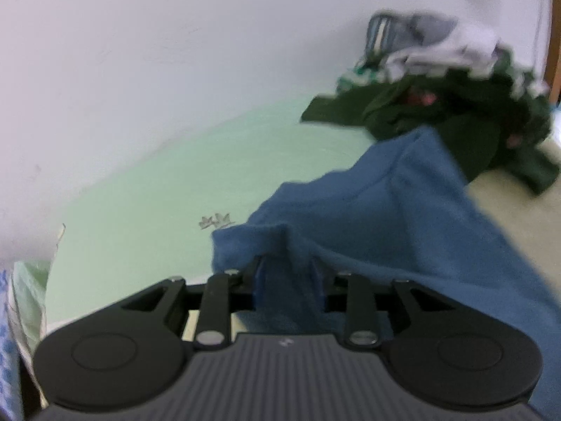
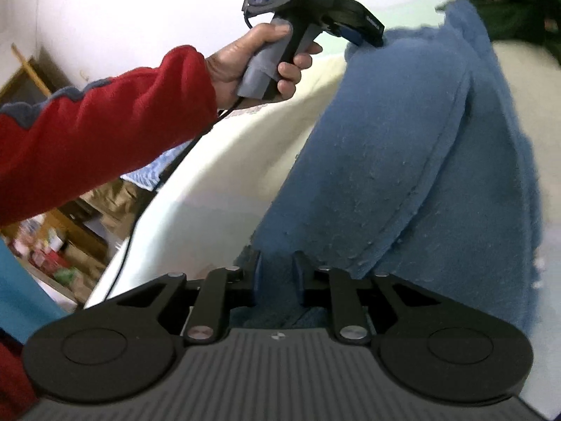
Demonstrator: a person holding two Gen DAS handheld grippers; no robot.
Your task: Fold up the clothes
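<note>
A blue fleece garment (image 1: 392, 217) is stretched between both grippers above a pale bed sheet (image 1: 157, 182). My left gripper (image 1: 285, 273) is shut on a bunched fold of its edge, with cloth filling the gap between the jaws. In the right wrist view the same blue garment (image 2: 403, 161) runs away from my right gripper (image 2: 277, 270), which is shut on its near edge. The left gripper (image 2: 364, 31) shows at the top of that view, held by a hand (image 2: 252, 66) in a red sleeve, clamped on the garment's far edge.
A heap of dark green and white clothes (image 1: 452, 98) lies at the back right of the bed against a white wall (image 1: 140, 52). The bed's edge (image 2: 140, 238) drops to the left, with shelves and clutter (image 2: 59, 245) on the floor side. A cable hangs from the left gripper.
</note>
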